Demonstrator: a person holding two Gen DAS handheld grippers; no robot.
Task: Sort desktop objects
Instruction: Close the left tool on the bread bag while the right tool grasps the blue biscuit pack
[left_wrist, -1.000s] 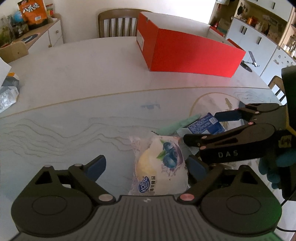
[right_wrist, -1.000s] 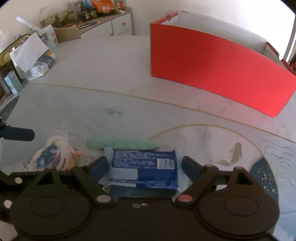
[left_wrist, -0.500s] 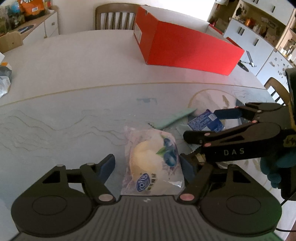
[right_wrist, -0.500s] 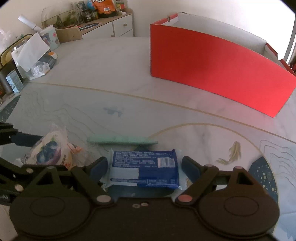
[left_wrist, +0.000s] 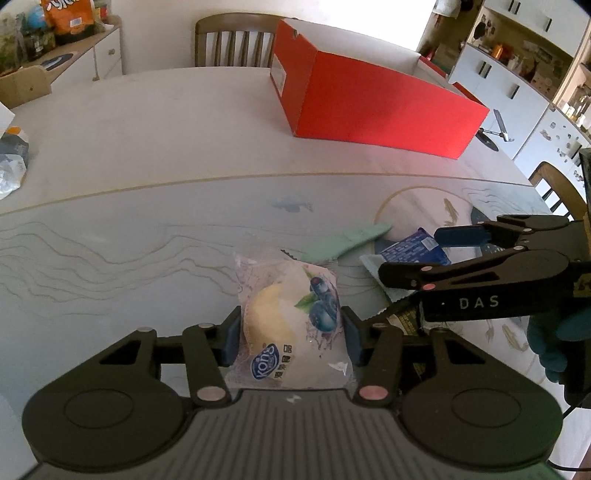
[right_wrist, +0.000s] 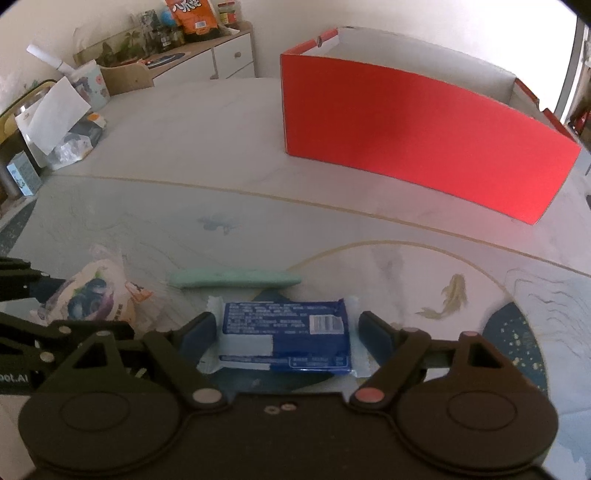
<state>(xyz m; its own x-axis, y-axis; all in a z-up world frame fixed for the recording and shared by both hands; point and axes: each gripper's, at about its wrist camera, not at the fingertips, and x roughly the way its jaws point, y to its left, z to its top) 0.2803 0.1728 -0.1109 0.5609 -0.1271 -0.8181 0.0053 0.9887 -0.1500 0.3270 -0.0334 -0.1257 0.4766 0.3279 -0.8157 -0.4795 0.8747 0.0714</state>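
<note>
We look down over a pale patterned table (left_wrist: 155, 155), with a big open red box (left_wrist: 373, 107) standing at its far side and a wooden chair (left_wrist: 229, 40) behind that. In the right wrist view a sideboard (right_wrist: 207, 62) crowded with jars and an orange snack bag sits beyond the table's far left corner, and a heap of paper and wrappers (right_wrist: 62, 129) lies at the left edge.

We hold both tools angled steeply downward, side by side near the table's front. The left gripper (left_wrist: 291, 332) straddles a clear bread packet (left_wrist: 291, 321) with a blueberry picture; its jaws are closing, and its blue pads (left_wrist: 232, 336) sit right against the packet's two sides, so we read the wrapper as just caught between them. The packet lies flat on the table.

The right gripper (right_wrist: 288, 332) has its jaws wide and only starting to close. A blue wipes pack (right_wrist: 288, 332) lies on the table between its fingers (right_wrist: 375, 332), with a visible gap on each side, so nothing is gripped yet. In the left wrist view a gloved hand (left_wrist: 554, 343) carries that tool.

A slim mint-green bar (right_wrist: 236, 278) lies just beyond the blue pack, near the bread packet
</note>
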